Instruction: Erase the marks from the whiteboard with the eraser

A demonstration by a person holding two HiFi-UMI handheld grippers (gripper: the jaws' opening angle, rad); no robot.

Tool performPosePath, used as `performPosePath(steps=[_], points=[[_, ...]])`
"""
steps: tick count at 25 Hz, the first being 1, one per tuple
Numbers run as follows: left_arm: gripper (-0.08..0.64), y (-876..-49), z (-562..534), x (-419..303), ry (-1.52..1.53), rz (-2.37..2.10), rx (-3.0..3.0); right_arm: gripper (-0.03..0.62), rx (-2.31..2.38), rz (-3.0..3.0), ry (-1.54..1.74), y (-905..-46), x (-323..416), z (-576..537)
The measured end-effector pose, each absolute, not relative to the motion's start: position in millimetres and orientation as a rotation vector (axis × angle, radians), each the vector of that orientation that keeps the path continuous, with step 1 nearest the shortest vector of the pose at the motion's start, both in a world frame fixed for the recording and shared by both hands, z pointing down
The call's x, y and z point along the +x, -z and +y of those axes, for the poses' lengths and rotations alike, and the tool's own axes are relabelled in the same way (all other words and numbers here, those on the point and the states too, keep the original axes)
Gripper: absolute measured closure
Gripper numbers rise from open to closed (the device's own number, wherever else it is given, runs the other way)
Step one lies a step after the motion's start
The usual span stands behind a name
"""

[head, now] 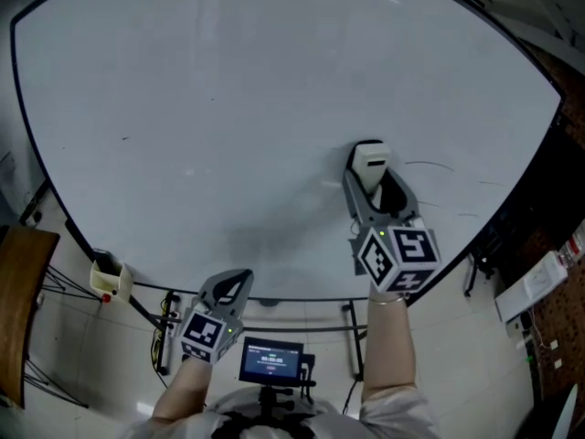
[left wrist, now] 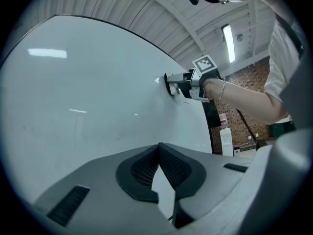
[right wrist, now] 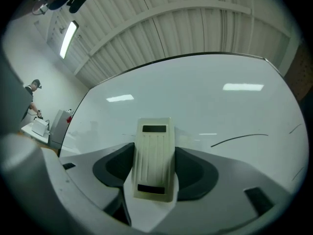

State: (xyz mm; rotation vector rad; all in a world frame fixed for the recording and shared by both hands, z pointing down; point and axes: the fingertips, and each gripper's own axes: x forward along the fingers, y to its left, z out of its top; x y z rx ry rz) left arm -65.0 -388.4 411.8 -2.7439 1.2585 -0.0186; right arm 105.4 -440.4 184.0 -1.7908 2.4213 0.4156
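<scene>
The whiteboard (head: 228, 108) fills most of the head view. My right gripper (head: 370, 183) is shut on a cream eraser (head: 372, 165), pressed against the board's lower right part. In the right gripper view the eraser (right wrist: 154, 158) sits between the jaws, and thin dark marks (right wrist: 238, 139) run across the board just to its right. The same marks (head: 430, 165) show faintly right of the eraser in the head view. My left gripper (head: 228, 286) hangs low by the board's bottom edge, shut and empty, its jaws (left wrist: 159, 173) meeting at the tips.
A small yellow holder (head: 108, 277) hangs at the board's lower left edge. A wooden chair (head: 20, 309) stands at far left. A tripod with a screen (head: 271, 361) stands below the board. White boxes (head: 535, 282) lie at right.
</scene>
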Motion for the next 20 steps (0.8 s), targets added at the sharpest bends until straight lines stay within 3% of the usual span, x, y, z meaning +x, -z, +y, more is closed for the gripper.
performPosePath(steps=[7,11,20], points=[[0.554,-410.7,-382.5,-62.5,0.023,1.249,-2.739,0.334,-1.876,2.322,-0.401,-185.4,128.2,-435.2],[0.554,-410.3,-379.0,-67.2,0.027,1.266,-2.729,0.334,-1.665,2.471,-0.457,-173.0,68.8,-421.5],[0.554,-417.2,-379.3,-76.4,0.040,1.303,-2.724,0.334,-1.699,2.575,-0.710,-177.0,-28.8,-436.0]])
